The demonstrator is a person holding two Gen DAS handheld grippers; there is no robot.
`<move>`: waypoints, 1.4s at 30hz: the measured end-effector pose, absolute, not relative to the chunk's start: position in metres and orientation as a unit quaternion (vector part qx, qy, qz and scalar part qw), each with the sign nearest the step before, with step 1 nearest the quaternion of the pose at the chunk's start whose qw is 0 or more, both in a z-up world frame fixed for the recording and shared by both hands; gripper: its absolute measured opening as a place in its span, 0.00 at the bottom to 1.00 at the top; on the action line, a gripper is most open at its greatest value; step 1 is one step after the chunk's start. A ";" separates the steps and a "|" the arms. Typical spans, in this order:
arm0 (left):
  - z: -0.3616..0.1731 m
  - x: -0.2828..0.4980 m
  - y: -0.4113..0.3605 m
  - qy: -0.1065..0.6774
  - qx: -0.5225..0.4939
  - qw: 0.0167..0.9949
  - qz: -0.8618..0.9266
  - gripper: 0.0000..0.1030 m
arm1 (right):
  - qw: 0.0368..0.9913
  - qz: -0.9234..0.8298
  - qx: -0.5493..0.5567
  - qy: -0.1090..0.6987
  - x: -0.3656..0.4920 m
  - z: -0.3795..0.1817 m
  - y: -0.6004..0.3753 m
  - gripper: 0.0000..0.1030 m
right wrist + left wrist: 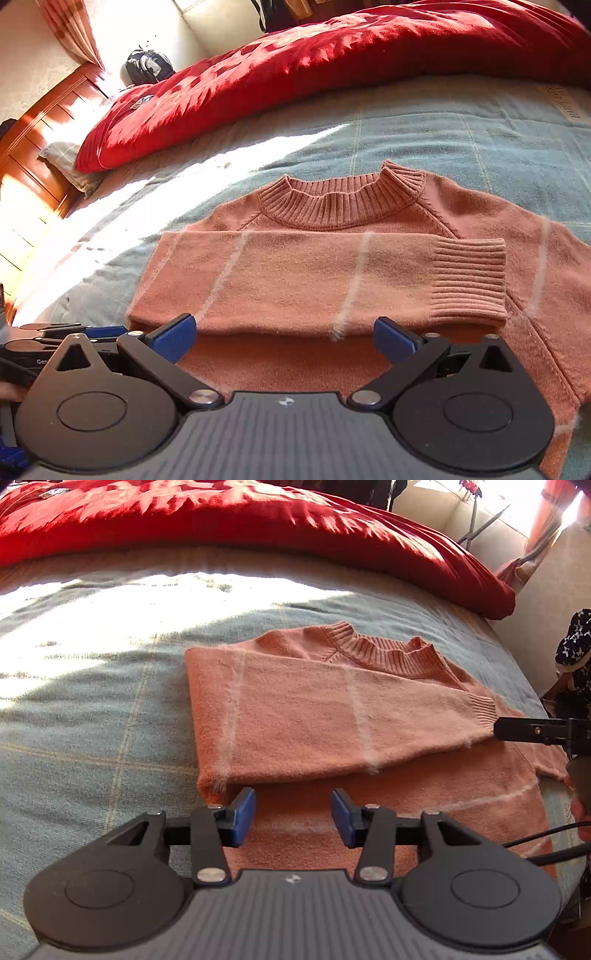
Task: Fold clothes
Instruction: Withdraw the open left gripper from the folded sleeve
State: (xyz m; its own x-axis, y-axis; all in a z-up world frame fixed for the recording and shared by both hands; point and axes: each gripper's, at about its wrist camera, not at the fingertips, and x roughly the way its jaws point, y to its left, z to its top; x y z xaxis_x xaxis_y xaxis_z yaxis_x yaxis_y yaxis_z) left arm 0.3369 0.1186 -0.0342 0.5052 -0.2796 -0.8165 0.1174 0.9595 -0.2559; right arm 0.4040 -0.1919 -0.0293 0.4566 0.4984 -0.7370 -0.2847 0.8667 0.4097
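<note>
Centrally, on the grey-blue checked bedspread [461, 147], my salmon-pink knitted sweater [295, 280] lies flat, ribbed collar [340, 203] away from me, one sleeve [314, 723] folded across the chest so that its ribbed cuff [469, 280] rests near the opposite shoulder; a red duvet [332, 59] is bunched along the far side of the bed. Both my claws are held low over the sweater's lower body: my left gripper [293, 818] has its blue pads apart and empty just below the folded sleeve, and my right gripper [284, 338] is spread wider, likewise gripping nothing.
</note>
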 end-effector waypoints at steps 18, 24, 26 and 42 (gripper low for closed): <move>-0.092 0.428 0.113 0.477 -0.054 0.856 -0.192 0.97 | 0.879 0.146 0.009 0.454 0.422 -0.088 -0.160 1.00; -0.096 0.425 0.110 0.478 -0.034 0.849 -0.221 0.99 | 0.887 0.124 0.009 0.445 0.421 -0.092 -0.156 1.00; -0.097 0.422 0.115 0.471 -0.050 0.853 -0.220 0.99 | 0.888 0.122 0.008 0.443 0.420 -0.092 -0.155 1.00; -0.086 0.405 0.082 0.463 0.018 0.866 -0.186 0.99 | 0.887 0.077 0.003 0.455 0.419 -0.082 -0.174 1.00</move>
State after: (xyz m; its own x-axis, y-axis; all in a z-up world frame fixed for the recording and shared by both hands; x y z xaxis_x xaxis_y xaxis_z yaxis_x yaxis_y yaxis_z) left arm 0.4052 0.0824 -0.0859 0.5013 -0.3057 -0.8094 0.3398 0.9299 -0.1407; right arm 0.4192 -0.1744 -0.0824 0.5739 0.1390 -0.8070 -0.1344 0.9881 0.0746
